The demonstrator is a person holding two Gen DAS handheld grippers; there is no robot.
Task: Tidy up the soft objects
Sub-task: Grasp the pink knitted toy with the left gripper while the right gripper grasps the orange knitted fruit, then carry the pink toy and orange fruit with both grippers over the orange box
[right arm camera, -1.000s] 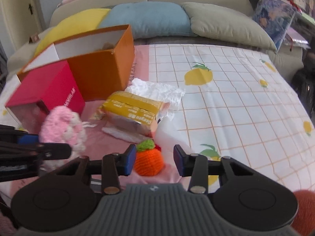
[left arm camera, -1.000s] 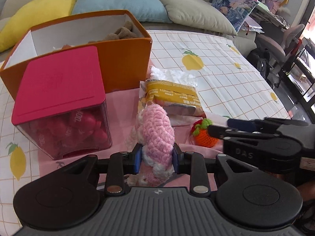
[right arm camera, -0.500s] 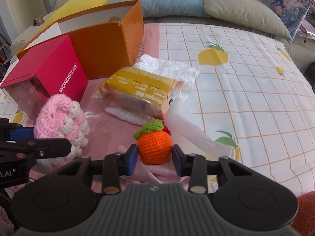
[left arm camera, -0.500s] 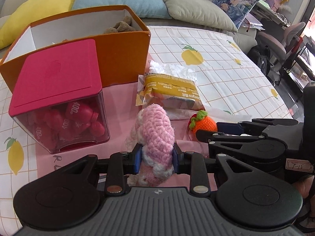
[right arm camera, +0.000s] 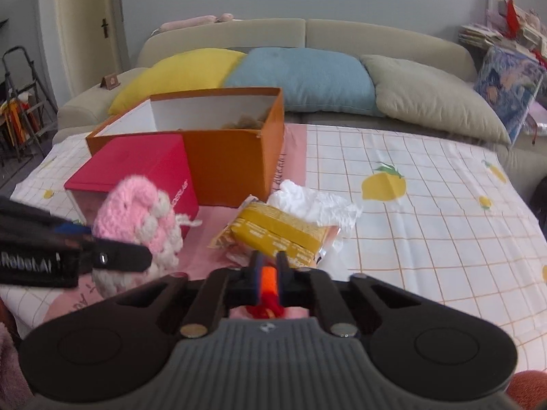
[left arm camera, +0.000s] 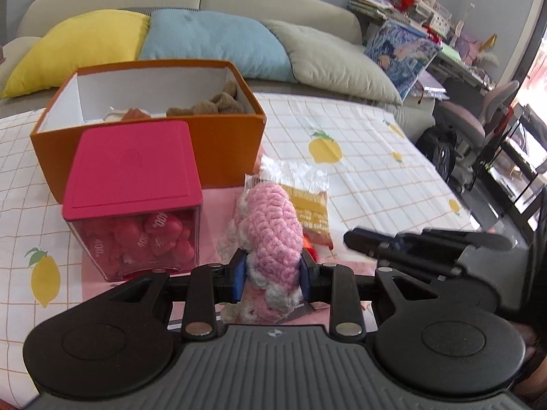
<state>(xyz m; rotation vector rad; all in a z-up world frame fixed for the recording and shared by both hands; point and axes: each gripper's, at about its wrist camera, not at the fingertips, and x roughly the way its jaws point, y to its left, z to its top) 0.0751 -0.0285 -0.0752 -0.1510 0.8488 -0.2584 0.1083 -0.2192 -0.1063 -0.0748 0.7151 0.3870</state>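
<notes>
My left gripper [left arm camera: 272,270] is shut on a pink and white crochet toy [left arm camera: 270,235] and holds it above the pink cloth; the toy also shows in the right wrist view [right arm camera: 143,215]. My right gripper [right arm camera: 268,273] is shut on the orange crochet fruit [right arm camera: 267,282], squeezed thin between the pads, with red yarn hanging below. The orange open box [left arm camera: 225,143] stands behind, with a brown plush [left arm camera: 218,104] inside. It also shows in the right wrist view [right arm camera: 232,164].
A clear box with a red lid [left arm camera: 133,167], full of red packets, stands in front of the orange box. A yellow snack packet [right arm camera: 280,229] and a crumpled white plastic bag [right arm camera: 314,205] lie on the bed. Cushions [left arm camera: 212,44] line the sofa behind.
My right gripper closed on the orange crochet fruit and lifted it. Both grippers rose and tilted up, so the sofa and the inside of the orange box show more.
</notes>
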